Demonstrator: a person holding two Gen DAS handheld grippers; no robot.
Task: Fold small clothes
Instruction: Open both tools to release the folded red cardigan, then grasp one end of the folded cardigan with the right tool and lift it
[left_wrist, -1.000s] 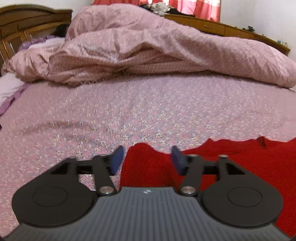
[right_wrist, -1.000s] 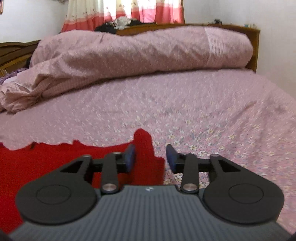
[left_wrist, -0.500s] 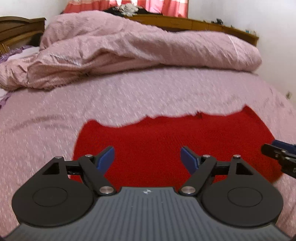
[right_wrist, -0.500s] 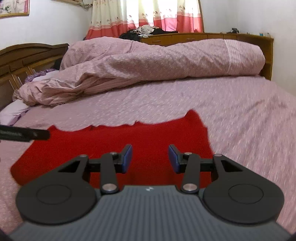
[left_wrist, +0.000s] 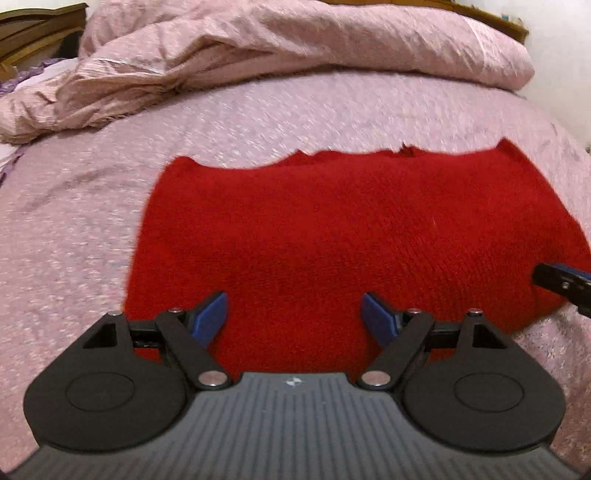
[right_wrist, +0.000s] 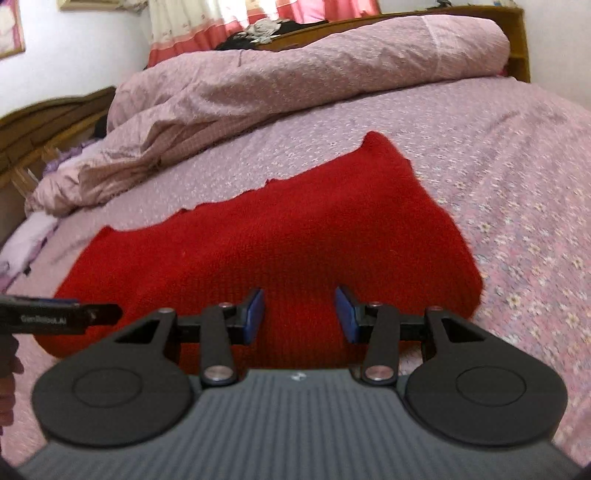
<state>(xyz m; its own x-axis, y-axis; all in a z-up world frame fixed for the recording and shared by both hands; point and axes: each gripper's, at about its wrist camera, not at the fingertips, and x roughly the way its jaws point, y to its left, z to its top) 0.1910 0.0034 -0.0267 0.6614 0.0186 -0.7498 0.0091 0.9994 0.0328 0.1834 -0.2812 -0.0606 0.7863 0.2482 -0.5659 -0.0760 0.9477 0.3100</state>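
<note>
A red knitted garment (left_wrist: 332, 229) lies flat on the pink floral bedsheet (left_wrist: 74, 221), its far edge wavy. My left gripper (left_wrist: 293, 317) is open and empty, held above the garment's near left part. My right gripper (right_wrist: 299, 314) is open and empty above the garment (right_wrist: 277, 240) near its right end. The right gripper's tip shows at the right edge of the left wrist view (left_wrist: 565, 282). The left gripper's finger shows at the left edge of the right wrist view (right_wrist: 59, 317).
A crumpled pink duvet (left_wrist: 295, 48) lies piled across the far side of the bed, also in the right wrist view (right_wrist: 295, 74). A wooden headboard (right_wrist: 44, 125) stands at the left. Curtains (right_wrist: 258, 18) and a wooden ledge are behind.
Both grippers have pulled back and risen from the garment's far corners, so the whole red garment is in view. The left jaws have opened wider. Both let go of the cloth.
</note>
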